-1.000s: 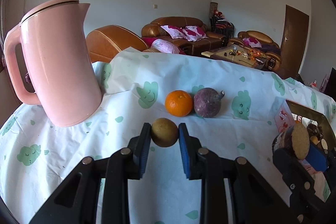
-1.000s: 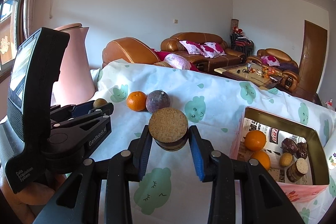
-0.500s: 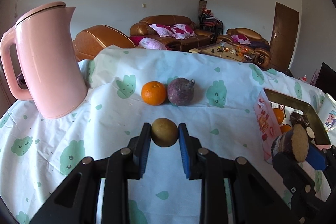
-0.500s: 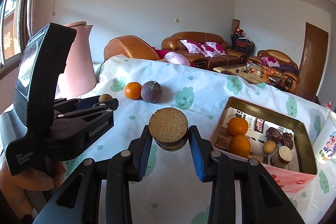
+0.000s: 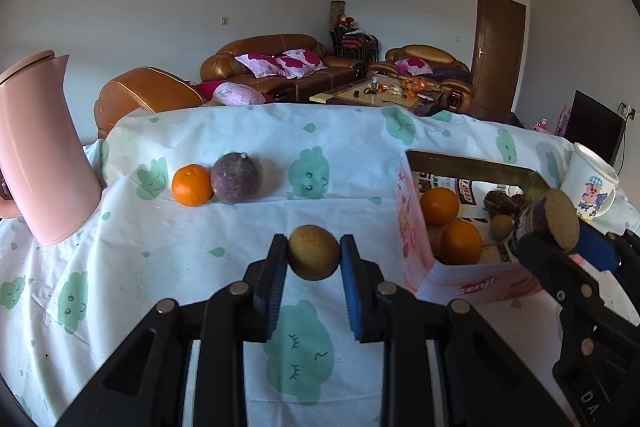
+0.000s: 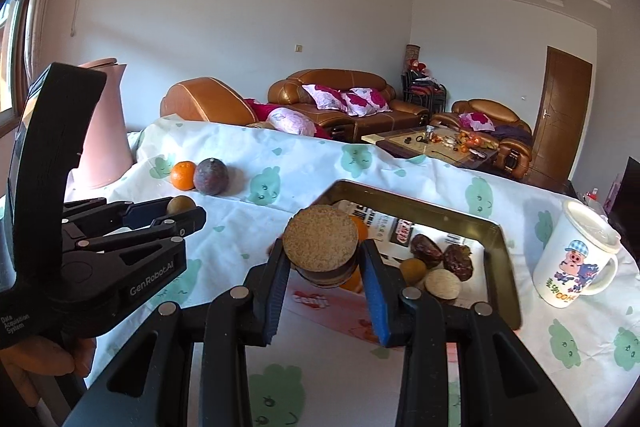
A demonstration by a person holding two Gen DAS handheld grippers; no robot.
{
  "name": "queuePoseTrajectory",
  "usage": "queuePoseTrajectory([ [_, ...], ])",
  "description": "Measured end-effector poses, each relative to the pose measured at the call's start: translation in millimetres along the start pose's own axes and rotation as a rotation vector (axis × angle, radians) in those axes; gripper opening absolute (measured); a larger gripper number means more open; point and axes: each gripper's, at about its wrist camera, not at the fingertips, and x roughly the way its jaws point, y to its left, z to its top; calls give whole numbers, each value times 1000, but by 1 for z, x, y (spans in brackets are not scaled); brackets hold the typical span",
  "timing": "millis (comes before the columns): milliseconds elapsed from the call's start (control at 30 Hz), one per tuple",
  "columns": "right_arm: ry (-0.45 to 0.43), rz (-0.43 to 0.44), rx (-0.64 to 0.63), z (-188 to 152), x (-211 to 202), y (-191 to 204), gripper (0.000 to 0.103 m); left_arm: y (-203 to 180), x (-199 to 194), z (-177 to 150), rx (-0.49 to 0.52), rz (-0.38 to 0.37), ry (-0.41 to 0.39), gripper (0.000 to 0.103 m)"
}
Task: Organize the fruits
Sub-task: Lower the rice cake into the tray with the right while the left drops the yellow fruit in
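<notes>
While both grippers grip, pink cardboard box (image 6: 505, 259) sits close.
Left gripper (image 5: 314, 254) clamps round yellow-brown fruit (image 5: 314, 251); right gripper (image 6: 323, 259) clamps cork-topped dark jar (image 6: 320, 245).

A small yellow-brown fruit (image 5: 313, 251) is being held at the centre of the left view, clear of the cloth. A cork-topped jar (image 6: 320, 251) is being held at the centre of the right view, over the box (image 6: 502, 251). An orange (image 5: 191, 184) and a purple fruit (image 5: 235, 177) are lying touching, left of centre.
</notes>
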Motion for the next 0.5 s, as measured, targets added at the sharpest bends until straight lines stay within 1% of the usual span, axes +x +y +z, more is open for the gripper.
queuePoseTrajectory([
  [133, -18, -47, 21, 0, -5, -26, 38, -23, -3, 3, 26, -34, -23, 28],
  [233, -18, -69, 38, -1, -6, -41, 38, -40, -3, 4, 42, -59, -26, 28],
  [500, -30, -121, 51, -2, -12, -69, 38, -86, 0, 7, 104, -132, -37, 28],
])
